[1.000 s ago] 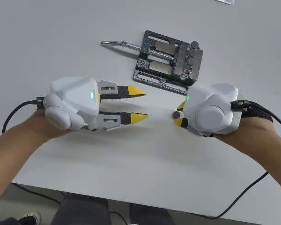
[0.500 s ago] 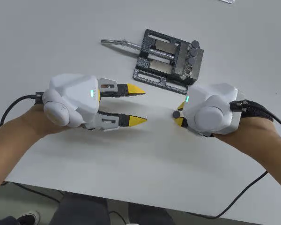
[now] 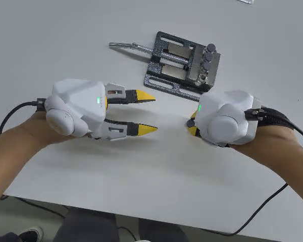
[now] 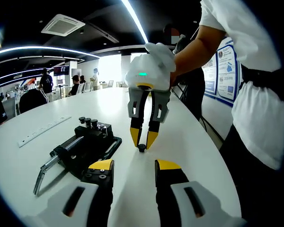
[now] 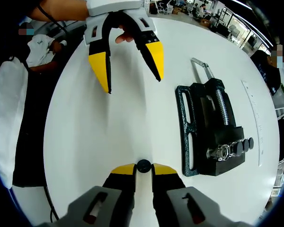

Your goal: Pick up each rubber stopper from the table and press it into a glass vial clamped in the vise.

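Found the right gripper point(image 5: 143, 169), low centre of its own view, narrowed onto a rubber stopper point(image 5: 143, 165), seemingly pinched from both sides but not yet lifted off the table point(image 3: 65, 40). Noted the left gripper point(image 3: 155, 114), mid-left in the head view, held level over the surface, jaws spread wide, holding nothing. Farther up, counted in the vise point(image 5: 199, 127) three capped vials point(image 5: 241, 144) and one open vial point(image 5: 217, 152). Judged the job near its end: lift, carry, press.
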Available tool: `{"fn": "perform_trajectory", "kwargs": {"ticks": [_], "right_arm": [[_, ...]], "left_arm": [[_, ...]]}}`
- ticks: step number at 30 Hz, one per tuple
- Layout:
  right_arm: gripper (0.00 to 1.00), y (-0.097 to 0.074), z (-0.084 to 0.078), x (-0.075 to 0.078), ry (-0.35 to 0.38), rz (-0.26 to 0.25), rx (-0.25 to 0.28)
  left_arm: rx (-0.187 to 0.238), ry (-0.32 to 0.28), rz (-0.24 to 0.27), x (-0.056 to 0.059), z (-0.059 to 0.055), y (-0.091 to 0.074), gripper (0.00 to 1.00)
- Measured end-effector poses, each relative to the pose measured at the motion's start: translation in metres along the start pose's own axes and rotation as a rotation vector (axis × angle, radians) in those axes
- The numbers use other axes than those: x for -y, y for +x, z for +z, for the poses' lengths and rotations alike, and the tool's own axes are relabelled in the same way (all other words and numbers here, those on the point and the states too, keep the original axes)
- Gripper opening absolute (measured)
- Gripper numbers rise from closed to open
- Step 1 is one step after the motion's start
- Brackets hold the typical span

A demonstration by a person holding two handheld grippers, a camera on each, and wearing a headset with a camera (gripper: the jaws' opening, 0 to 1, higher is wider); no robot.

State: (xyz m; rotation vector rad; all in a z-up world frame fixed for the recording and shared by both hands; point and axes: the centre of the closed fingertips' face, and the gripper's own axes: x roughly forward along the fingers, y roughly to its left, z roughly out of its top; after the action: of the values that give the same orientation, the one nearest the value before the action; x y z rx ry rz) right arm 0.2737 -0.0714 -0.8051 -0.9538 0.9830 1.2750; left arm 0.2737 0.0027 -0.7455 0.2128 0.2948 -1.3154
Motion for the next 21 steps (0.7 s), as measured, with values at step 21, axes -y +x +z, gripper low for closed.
{"fn": "perform_trajectory", "kwargs": {"ticks": [21], "right_arm": [[0.12, -0.0050, 0.0006, 0.0028, -0.007, 0.005, -0.013]], "left_arm": [[0.002, 0.000, 0.004, -0.0033, -0.0013, 0.0021, 0.30]]}}
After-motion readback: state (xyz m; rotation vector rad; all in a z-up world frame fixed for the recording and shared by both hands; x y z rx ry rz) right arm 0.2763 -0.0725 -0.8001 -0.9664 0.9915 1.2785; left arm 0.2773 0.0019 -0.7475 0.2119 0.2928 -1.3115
